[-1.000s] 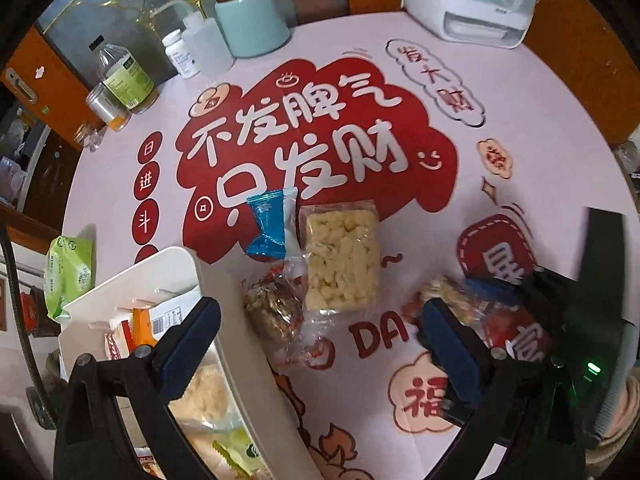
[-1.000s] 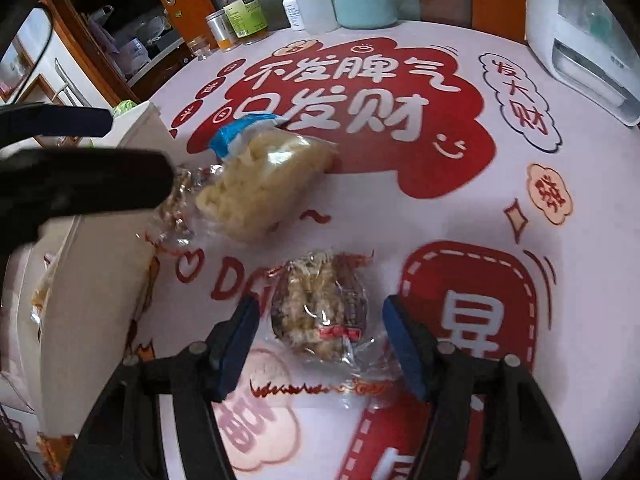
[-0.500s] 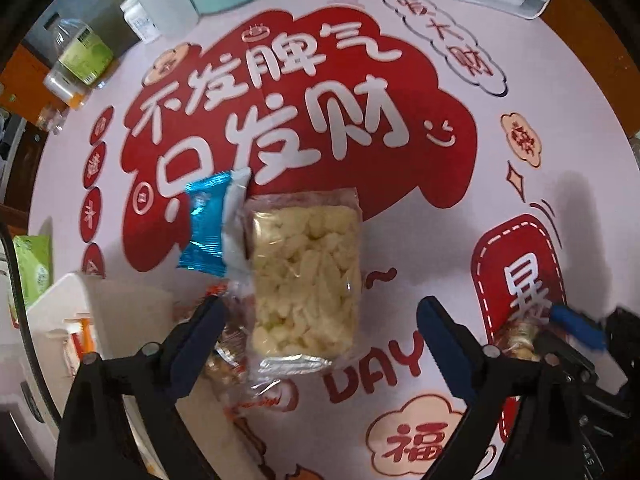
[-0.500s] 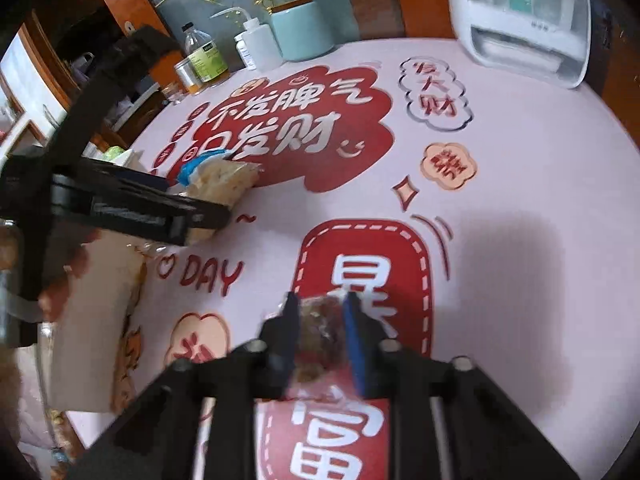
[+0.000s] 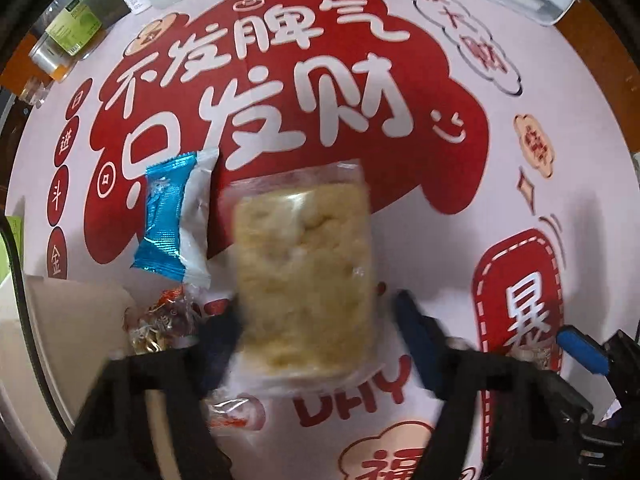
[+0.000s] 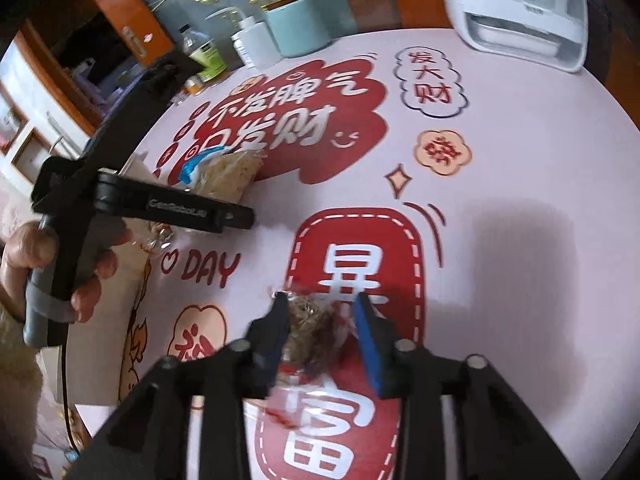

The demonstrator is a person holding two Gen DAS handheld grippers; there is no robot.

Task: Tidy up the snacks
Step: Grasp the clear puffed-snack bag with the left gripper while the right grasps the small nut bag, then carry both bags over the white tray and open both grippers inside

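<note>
- Left hand-held gripper [image 5: 316, 328] points straight down, jaws just closing (a pale packet between them).
- Right hand-held gripper [image 6: 322, 332] tilts downward, jaws just reopening slightly.

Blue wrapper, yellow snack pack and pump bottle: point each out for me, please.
Blue wrapper [image 5: 166, 216], left wrist view, on the middle of its blue foil.
Yellow snack pack [image 5: 304, 276], left wrist view, on the centre of the pale block inside.
Pump bottle [image 6: 256, 42], right wrist view, on its white body.

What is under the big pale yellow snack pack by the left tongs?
The pale yellow snack pack overlaps the blue-and-white wrapper's edge and a clear wrapped snack at its lower left. The printed tablecloth shows around it; whatever lies beneath is covered.
</note>
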